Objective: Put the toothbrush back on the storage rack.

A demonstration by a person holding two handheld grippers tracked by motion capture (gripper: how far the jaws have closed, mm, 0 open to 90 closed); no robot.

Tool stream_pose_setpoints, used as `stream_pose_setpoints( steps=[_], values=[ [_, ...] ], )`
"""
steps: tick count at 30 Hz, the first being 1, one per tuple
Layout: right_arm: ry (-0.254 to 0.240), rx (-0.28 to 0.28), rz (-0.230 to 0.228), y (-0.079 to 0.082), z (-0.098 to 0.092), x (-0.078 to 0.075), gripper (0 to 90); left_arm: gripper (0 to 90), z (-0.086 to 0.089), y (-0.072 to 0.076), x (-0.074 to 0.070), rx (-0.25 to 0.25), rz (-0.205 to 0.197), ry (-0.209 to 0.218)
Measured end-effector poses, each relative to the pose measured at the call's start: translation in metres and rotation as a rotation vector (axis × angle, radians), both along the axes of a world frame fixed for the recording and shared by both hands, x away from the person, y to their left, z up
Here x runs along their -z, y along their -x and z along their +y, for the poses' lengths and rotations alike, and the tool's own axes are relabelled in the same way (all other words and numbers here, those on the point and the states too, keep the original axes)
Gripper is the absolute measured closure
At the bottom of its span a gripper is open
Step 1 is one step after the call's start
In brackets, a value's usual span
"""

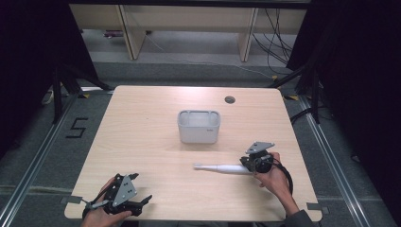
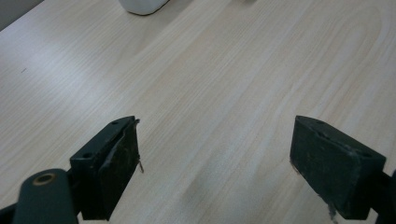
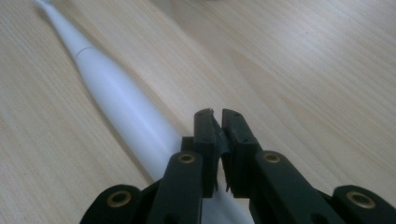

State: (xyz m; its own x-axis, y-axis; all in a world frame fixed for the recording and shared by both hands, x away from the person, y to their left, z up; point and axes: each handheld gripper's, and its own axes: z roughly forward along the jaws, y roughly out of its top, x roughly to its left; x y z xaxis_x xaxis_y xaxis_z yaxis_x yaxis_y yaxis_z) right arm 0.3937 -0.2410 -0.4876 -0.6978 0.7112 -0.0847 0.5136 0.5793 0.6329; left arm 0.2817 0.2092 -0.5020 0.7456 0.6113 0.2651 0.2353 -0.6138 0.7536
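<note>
Left claw (image 1: pixel 134 191) rests wide and empty at the desk's (image 1: pixel 142 137) near edge. Mid-desk stands 1 white bin (image 1: pixel 198 126). Right claw (image 3: pixel 218 116) is pinched together above the white toothbrush (image 1: pixel 222 168) lying flat; pressing down could roll it away.

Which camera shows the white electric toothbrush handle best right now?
The high view: the long white plastic toothbrush lies whole on the table. The right gripper view shows it close but cropped, beside the shut jaws. The left gripper view looks at bare wood.
</note>
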Motion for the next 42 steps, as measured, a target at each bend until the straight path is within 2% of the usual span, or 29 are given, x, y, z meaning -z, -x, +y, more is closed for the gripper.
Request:
stream_pose_setpoints(
  steps=[1, 4, 5, 6, 8, 9, 10, 11, 12, 17, 19, 20, 22, 23, 24, 25, 26, 27, 29, 30, 31, 32, 35, 36, 37, 38, 39, 40, 42],
  values=[
    [-0.003, -0.008, -0.024, 0.0, 0.0, 0.002, 84.6, 15.1, 0.0, 0.0, 0.0, 0.0, 0.0, 0.0],
    [-0.009, -0.021, -0.024, 0.0, 0.0, 0.002, 83.5, 15.1, 0.0, 0.0, 0.0, 0.006, 0.011, 0.002],
    [-0.005, -0.015, -0.001, 0.0, -0.001, 0.0, 82.8, 15.1, 0.0, 0.0, 0.0, 0.006, 0.012, 0.004],
    [-0.017, -0.009, -0.02, 0.0, -0.001, 0.001, 81.1, 15.1, 0.0, 0.0, 0.0, 0.006, 0.012, 0.004],
    [-0.003, -0.019, -0.003, 0.0, -0.001, -0.001, 75.3, 15.1, 0.0, -0.001, 0.0, 0.006, 0.001, 0.001],
    [-0.003, -0.019, -0.003, 0.0, -0.001, -0.001, 75.3, 15.1, 0.0, -0.001, 0.0, 0.006, 0.001, 0.001],
    [0.022, -0.023, -0.014, 0.001, 0.001, -0.005, 71.5, 15.1, 0.0, -0.001, 0.001, 0.002, -0.005, -0.004],
    [0.018, -0.031, -0.027, 0.001, 0.003, -0.004, 69.5, 15.1, 0.0, -0.001, 0.001, 0.002, -0.005, -0.004],
    [0.041, -0.053, -0.011, 0.002, 0.004, -0.009, 68.5, 15.1, 0.0, -0.001, 0.0, 0.006, -0.007, -0.008],
    [0.049, -0.099, -0.012, 0.003, 0.013, -0.019, 61.7, 15.1, 0.0, -0.002, 0.001, 0.007, -0.011, -0.006],
    [0.052, -0.104, 0.007, 0.003, 0.016, -0.02, 60.5, 15.1, 0.0, -0.001, 0.0, 0.006, -0.006, -0.009],
    [0.08, -0.132, 0.019, 0.003, 0.02, -0.023, 59.2, 15.1, 0.0, -0.001, 0.0, 0.007, -0.006, -0.011],
    [0.102, -0.125, 0.029, 0.005, 0.026, -0.025, 58.6, 15.1, -0.001, -0.001, 0.001, 0.009, 0.006, 0.007],
    [0.102, -0.125, 0.029, 0.005, 0.026, -0.025, 58.6, 15.1, 0.0, -0.001, 0.0, 0.016, 0.005, -0.012],
    [0.143, -0.157, 0.053, 0.003, 0.029, -0.027, 57.3, 15.1, 0.0, -0.002, 0.0, 0.011, 0.003, -0.014],
    [0.157, -0.166, 0.071, 0.003, 0.031, -0.028, 57.1, 15.1, 0.0, -0.002, 0.0, 0.012, 0.002, -0.016],
    [0.156, -0.199, 0.069, 0.002, 0.033, -0.028, 57.1, 15.1, 0.0, -0.001, 0.0, 0.012, -0.003, -0.008],
    [0.164, -0.175, 0.075, 0.003, 0.034, -0.029, 56.8, 15.1, 0.0, -0.001, 0.0, 0.012, -0.003, -0.008],
    [0.173, -0.184, 0.084, 0.002, 0.035, -0.029, 56.7, 15.1, 0.0, -0.001, 0.0, 0.006, -0.008, -0.01],
    [0.182, -0.2, 0.088, 0.0, 0.037, -0.029, 56.7, 15.1, 0.0, -0.001, 0.001, 0.008, -0.004, -0.005],
    [0.189, -0.191, 0.101, 0.0, 0.039, -0.029, 56.7, 15.1, 0.0, -0.002, 0.0, 0.012, 0.002, -0.014],
    [0.207, -0.215, 0.109, -0.003, 0.042, -0.028, 56.5, 15.1, 0.0, -0.001, 0.001, 0.01, 0.012, -0.016],
    [0.217, -0.22, 0.133, -0.006, 0.046, -0.027, 56.4, 15.1, 0.0, -0.001, 0.001, 0.008, 0.012, -0.013],
    [0.237, -0.259, 0.136, -0.012, 0.05, -0.025, 56.5, 15.1, 0.0, -0.001, 0.001, 0.006, 0.009, -0.008],
    [0.237, -0.259, 0.136, -0.012, 0.05, -0.025, 56.5, 15.1, 0.0, -0.001, 0.001, 0.006, 0.009, -0.008],
    [0.251, -0.249, 0.179, -0.013, 0.053, -0.024, 56.6, 15.1, 0.001, -0.002, 0.001, 0.008, 0.004, -0.013],
    [0.251, -0.249, 0.179, -0.013, 0.053, -0.024, 56.6, 15.1, 0.001, -0.002, 0.001, 0.008, 0.004, -0.013],
    [0.272, -0.254, 0.199, -0.015, 0.056, -0.024, 56.8, 15.1, 0.001, -0.002, 0.001, 0.009, 0.004, -0.012],
    [0.284, -0.263, 0.199, -0.017, 0.059, -0.025, 57.4, 15.1, 0.001, -0.001, 0.001, 0.006, 0.002, -0.007]
  ],
)
